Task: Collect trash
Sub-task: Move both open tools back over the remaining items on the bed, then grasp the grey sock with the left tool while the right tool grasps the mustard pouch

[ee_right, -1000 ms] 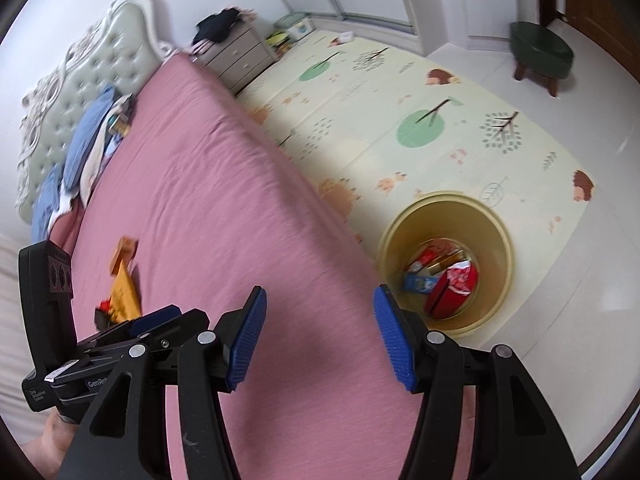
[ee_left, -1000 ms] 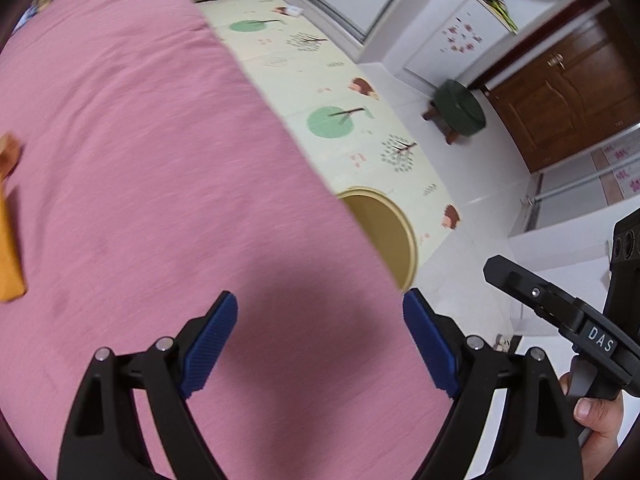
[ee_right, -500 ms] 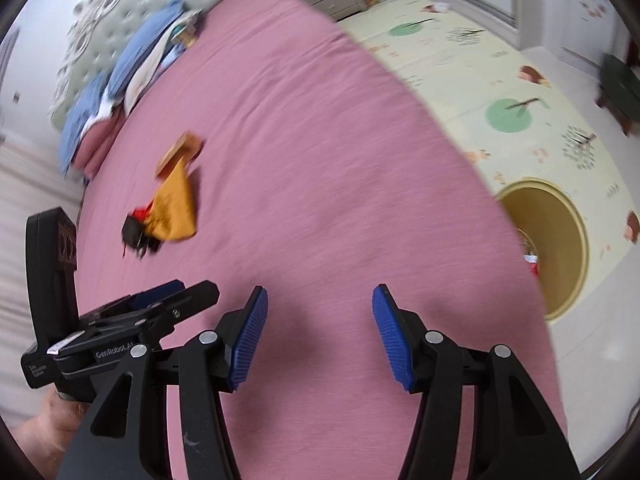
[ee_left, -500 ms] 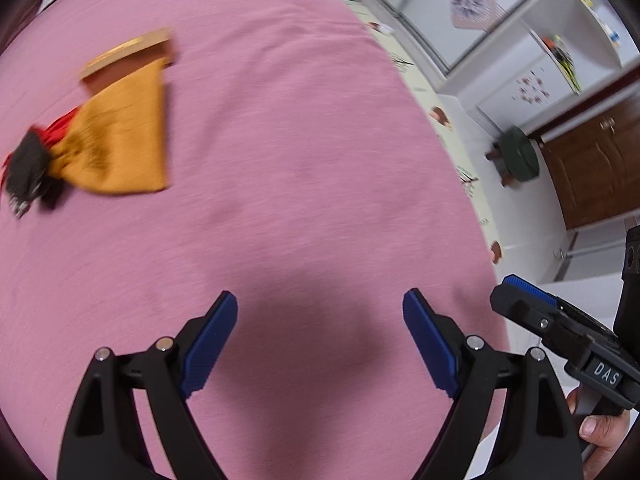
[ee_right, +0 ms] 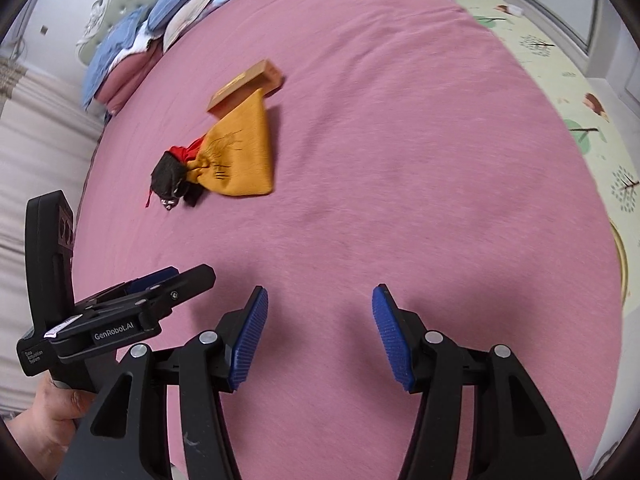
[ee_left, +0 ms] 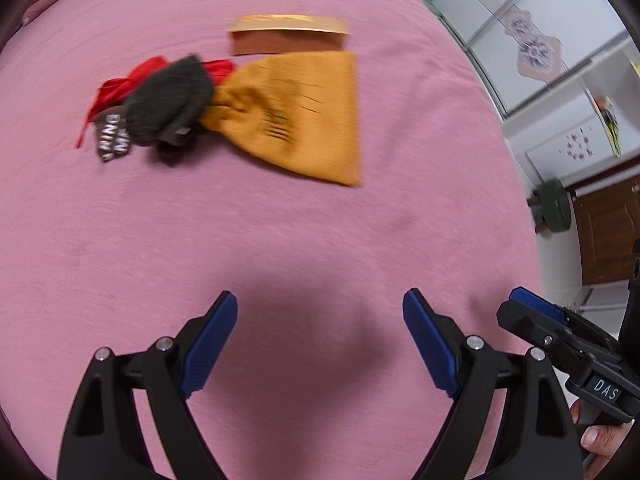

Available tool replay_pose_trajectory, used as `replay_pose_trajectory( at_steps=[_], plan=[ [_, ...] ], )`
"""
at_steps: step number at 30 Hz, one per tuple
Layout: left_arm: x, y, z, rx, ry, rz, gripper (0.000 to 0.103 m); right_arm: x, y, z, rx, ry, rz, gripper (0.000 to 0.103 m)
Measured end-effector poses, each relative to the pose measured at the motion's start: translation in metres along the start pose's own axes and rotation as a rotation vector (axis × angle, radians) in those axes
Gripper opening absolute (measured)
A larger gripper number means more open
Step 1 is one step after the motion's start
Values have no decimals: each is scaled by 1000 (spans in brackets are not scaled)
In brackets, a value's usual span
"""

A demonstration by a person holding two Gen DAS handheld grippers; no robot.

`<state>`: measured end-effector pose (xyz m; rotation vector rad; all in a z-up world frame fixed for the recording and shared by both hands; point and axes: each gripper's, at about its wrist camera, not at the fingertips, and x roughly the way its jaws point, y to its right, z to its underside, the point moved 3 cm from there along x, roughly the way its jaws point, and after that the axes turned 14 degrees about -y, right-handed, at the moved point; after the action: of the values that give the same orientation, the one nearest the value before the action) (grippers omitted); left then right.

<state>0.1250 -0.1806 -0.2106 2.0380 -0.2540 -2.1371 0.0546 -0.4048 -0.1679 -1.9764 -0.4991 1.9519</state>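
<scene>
Both tongs hang above the pink bed [ee_left: 360,240] with nothing between their blue pads. The left tongs [ee_left: 320,340] stand wide apart; the right tongs [ee_right: 320,332] stand a little narrower, also holding nothing.

The trash lies together on the bed, well apart from both tongs, at about 11 o'clock in each view. An orange cloth pouch [ee_left: 296,116] lies flat. Touching its gathered end at 9 o'clock is a dark crumpled piece [ee_left: 168,100] with a red ribbon [ee_left: 120,88] under it. A flat brown-gold box [ee_left: 288,36] lies just beside the pouch at 12 o'clock.

In the right wrist view, a yellow bin [ee_right: 622,264] shows its rim at 3 o'clock, on the floor.
</scene>
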Motion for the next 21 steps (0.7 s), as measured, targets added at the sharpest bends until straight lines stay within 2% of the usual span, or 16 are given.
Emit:
replay_pose_trajectory(
  at_steps=[7,17,21],
  plan=[
    [-10,-43,-32,-59,26,-19,84,23,-31,-37,-52,-34,-1,54],
    [-22,-78,-85,-100,72,-58,85,58,-54,-94,-113,-70,-1,54],
    [-21,-93,-102,-132,72,-27,85,64,-59,-110,-126,-64,0,55]
  ],
)
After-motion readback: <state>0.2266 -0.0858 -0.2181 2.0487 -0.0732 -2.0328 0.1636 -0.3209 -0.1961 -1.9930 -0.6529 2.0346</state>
